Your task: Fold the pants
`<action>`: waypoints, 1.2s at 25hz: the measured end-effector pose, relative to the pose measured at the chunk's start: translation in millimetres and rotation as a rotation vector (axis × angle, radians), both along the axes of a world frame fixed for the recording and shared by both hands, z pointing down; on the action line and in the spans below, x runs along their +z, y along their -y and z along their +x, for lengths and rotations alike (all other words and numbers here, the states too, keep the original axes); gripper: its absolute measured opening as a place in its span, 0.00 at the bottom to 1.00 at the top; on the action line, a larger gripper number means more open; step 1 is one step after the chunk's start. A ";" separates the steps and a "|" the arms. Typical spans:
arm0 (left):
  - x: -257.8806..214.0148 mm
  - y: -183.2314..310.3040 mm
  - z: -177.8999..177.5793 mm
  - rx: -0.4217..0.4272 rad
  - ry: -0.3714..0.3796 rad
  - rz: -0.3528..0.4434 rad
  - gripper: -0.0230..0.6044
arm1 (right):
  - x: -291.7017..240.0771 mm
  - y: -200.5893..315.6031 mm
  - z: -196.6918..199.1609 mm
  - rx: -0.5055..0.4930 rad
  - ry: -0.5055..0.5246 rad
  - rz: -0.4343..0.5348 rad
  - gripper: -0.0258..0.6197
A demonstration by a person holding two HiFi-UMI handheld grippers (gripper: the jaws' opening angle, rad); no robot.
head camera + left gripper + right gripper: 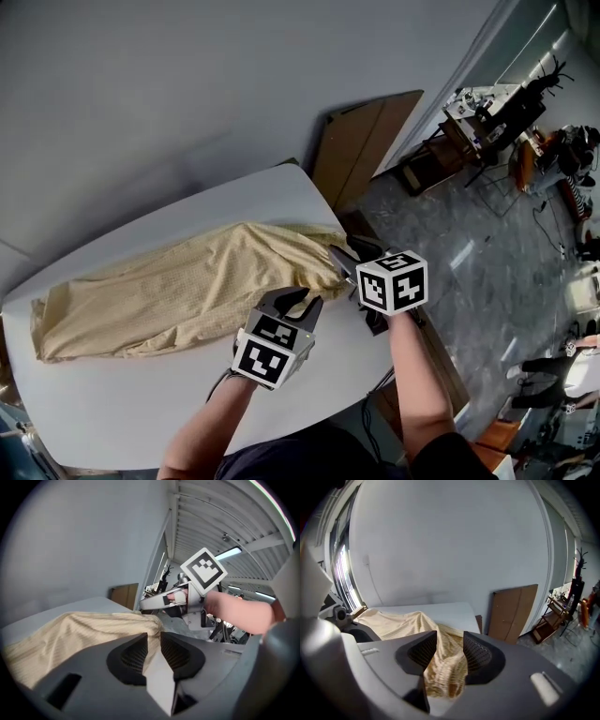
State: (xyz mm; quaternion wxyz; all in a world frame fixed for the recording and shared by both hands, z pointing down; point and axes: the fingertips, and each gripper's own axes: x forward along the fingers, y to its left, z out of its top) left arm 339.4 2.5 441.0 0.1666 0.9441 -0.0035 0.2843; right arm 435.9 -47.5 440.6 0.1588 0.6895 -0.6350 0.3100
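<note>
On the white counter (141, 412), the head view shows one pair of pale yellow pants (187, 291) lying as a long, narrow band, so the lengthwise fold looks done. Both claws sit at its right end. The left claw (302, 300) is just off the near edge and the right claw (343, 262) is at the end of the cloth.

Along the left gripper view, the left claw (153, 637) has its jaws narrowly apart with nothing between them. The edge of the pants (79, 630) lies just beyond the tips.

Along the right gripper view, the right claw (450, 638) stands wide. A slack tongue of the pants (393, 620) lies between its jaws and does not look pinched.

I judge this to be the release that ends one fold. The next move calls for a fresh hold on both corners of one end, then carrying that end over to the other with the layers kept stacked.

Count: one pair of pants, one counter, two claws.
</note>
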 end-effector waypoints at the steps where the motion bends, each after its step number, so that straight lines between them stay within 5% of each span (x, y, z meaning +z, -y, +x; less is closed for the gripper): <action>1: -0.3 -7.0 11.7 0.023 -0.004 0.008 0.18 | 5.2 0.1 9.5 -0.007 0.001 -0.012 0.30; 7: 23.1 -33.0 47.6 0.093 0.033 0.054 0.28 | 44.1 7.9 17.8 -0.155 0.029 -0.117 0.51; 13: 47.4 -40.8 52.9 0.132 0.104 0.056 0.36 | 69.3 18.3 26.2 -0.190 0.041 -0.187 0.55; 19: 72.0 -40.9 55.9 0.137 0.186 0.129 0.35 | 76.1 20.6 26.9 -0.230 0.057 -0.212 0.37; 25: 77.7 -26.1 60.2 0.073 0.214 0.273 0.17 | 69.2 21.8 24.6 -0.232 0.122 -0.231 0.18; 30: 76.2 -21.7 61.2 0.069 0.197 0.225 0.09 | 48.2 24.1 26.1 -0.206 0.167 -0.233 0.18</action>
